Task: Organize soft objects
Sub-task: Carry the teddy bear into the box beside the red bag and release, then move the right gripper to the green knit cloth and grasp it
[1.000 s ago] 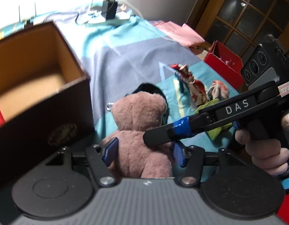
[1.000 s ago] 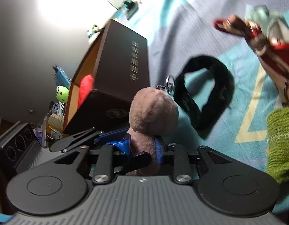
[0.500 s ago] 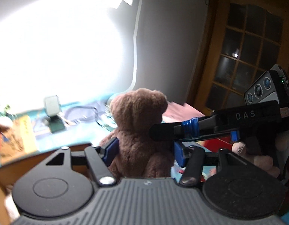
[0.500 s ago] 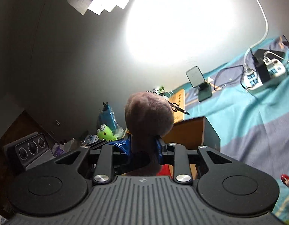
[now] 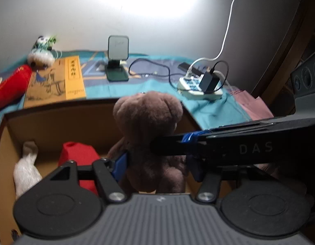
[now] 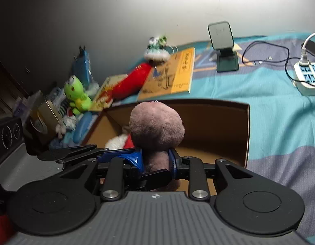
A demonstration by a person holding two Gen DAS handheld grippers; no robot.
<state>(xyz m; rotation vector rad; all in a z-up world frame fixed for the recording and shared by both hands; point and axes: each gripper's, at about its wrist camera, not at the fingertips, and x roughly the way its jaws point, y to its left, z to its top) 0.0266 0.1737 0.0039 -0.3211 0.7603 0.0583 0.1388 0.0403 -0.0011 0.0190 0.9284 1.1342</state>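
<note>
A brown teddy bear [image 5: 149,126] is held upright over the open cardboard box [image 5: 55,118]. My left gripper [image 5: 157,163] is shut on the bear's lower body. My right gripper [image 6: 156,159] is shut on the bear [image 6: 156,124] below its head, and its finger crosses the left wrist view from the right. Inside the box [image 6: 218,118] lie a red soft thing [image 5: 77,155] and a white fluffy thing [image 5: 24,169].
Behind the box on the blue cloth are a yellow book [image 5: 55,81], a phone stand [image 5: 117,61], a power strip with cables [image 5: 200,85] and a red roll [image 5: 10,85]. A green plush [image 6: 76,94] and clutter stand at the left.
Both grippers have carried the bear from the cloth up and over to above the open box. The views have tilted down onto the box's inside.
</note>
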